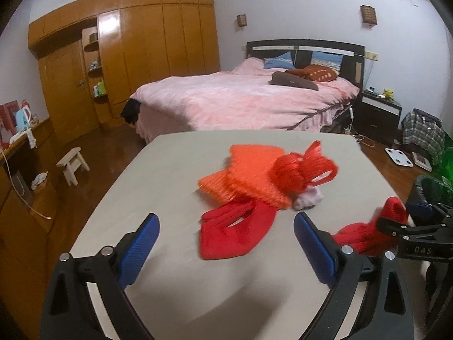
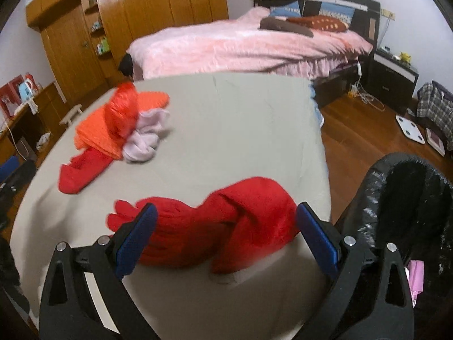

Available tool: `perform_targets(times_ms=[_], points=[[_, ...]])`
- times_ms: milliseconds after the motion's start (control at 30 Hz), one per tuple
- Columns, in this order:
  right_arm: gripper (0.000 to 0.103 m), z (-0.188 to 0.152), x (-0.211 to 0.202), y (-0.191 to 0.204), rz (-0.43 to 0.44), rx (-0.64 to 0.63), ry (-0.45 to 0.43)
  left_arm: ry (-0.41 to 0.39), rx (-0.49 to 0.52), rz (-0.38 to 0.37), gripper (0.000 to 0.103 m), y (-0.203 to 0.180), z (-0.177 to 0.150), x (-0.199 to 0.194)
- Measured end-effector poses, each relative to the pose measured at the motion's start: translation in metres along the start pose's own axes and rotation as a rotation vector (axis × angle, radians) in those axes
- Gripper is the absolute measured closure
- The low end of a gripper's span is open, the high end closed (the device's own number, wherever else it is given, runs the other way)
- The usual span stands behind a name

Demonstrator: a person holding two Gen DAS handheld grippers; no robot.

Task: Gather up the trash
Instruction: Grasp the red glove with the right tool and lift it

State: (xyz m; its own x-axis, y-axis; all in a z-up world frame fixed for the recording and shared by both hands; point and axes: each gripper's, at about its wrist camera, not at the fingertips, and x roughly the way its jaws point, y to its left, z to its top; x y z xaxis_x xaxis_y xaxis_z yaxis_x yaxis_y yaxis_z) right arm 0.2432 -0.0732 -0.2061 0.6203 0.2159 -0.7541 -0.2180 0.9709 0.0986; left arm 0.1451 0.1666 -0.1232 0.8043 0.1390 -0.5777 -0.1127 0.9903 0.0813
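A heap of trash lies on the beige-covered table: an orange mesh piece, a red net bundle, a pale lilac crumpled wad and a flat red bag. My left gripper is open just before the red bag, fingers either side of it and apart from it. A separate red crumpled bag lies near the table's right edge between the spread fingers of my open right gripper. From the left wrist view the right gripper shows at the right, over that bag.
A bin lined with a black bag stands right of the table, something pink inside. Behind are a pink bed, a wooden wardrobe, a small stool, a nightstand, and a scale on the wooden floor.
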Motion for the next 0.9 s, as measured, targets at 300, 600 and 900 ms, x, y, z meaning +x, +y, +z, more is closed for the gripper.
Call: perform_targets(times_ms=[300, 600, 900], points=[[0.008, -0.007, 0.012, 0.026, 0.061, -0.090, 0.064, 0.030, -0.036, 0.011, 0.009, 0.009, -0.011, 0.011], [0.008, -0.011, 0.018, 0.046, 0.055, -0.118, 0.094, 0.045, -0.056, 0.020, 0.009, 0.017, -0.017, 0.016], [0.047, -0.008, 0.023, 0.056, 0.052, -0.154, 0.084, 0.052, -0.061, 0.016, 0.009, 0.018, -0.019, 0.019]])
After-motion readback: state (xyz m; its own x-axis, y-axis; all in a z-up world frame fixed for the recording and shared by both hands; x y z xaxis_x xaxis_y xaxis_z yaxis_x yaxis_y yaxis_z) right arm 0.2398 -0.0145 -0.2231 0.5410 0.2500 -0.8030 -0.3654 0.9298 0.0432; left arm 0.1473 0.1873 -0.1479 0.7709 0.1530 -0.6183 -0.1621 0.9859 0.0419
